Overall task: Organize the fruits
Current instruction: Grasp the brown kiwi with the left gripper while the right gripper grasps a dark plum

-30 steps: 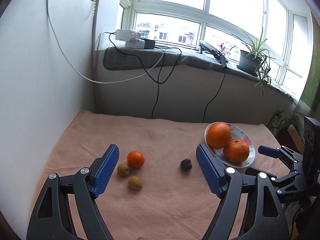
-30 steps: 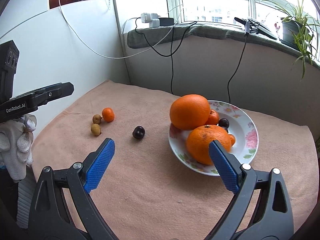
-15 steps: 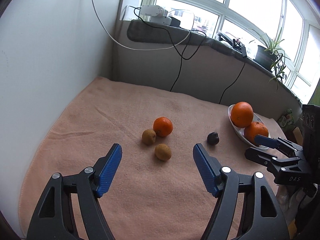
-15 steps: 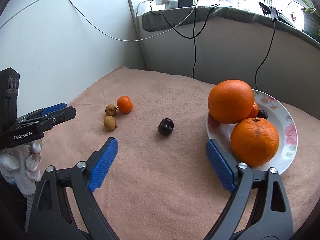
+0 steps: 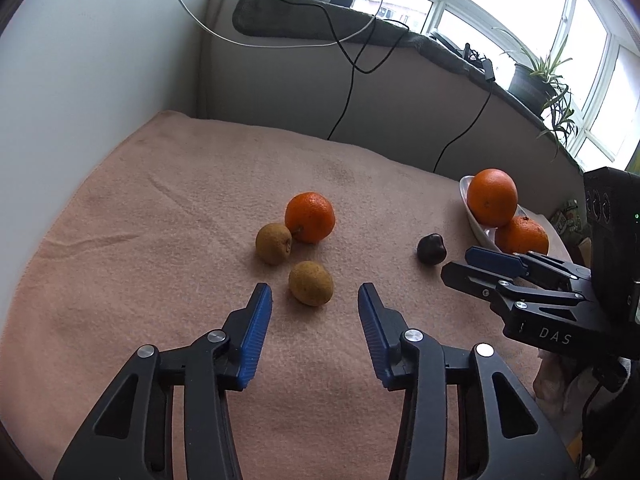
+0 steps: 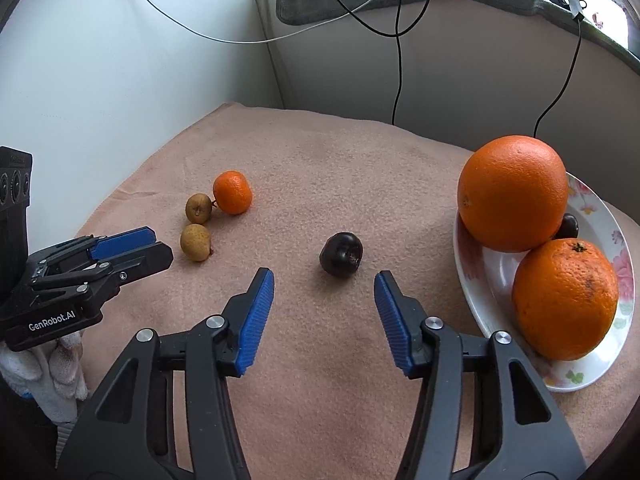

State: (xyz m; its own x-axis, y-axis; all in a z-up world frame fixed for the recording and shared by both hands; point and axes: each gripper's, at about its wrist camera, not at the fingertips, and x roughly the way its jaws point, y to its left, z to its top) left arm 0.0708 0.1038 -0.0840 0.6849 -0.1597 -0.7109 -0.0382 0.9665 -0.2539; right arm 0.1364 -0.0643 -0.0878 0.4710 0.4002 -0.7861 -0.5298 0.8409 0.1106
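Left wrist: my left gripper (image 5: 315, 300) fingers closing, nothing pinched yet, brown fruit (image 5: 311, 283) just ahead on bench; right gripper (image 6: 324, 282) fingers closing too w/ dark fruit (image 6: 341, 255) just beyond tips

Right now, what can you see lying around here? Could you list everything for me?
Large oranges: 2, orange, on the plate.
Dark fruit on the plate: 1, dark purple, tucked behind the oranges.
Plate: 1, white with flowers, right side of the cloth.
Dark fruit on the cloth: 1, dark purple, just ahead of the right gripper.
Small mandarin: 1, orange, on the cloth.
Brown fruits: 2, tan, beside the mandarin.
Cloth: 1, peach, covering the surface.
Cables: several, black and white, hanging from the windowsill.
Potted plant: 1, green, on the windowsill.
Left gripper: black with blue pads, closing, nothing gripped.
Right gripper: same, closing, nothing gripped.
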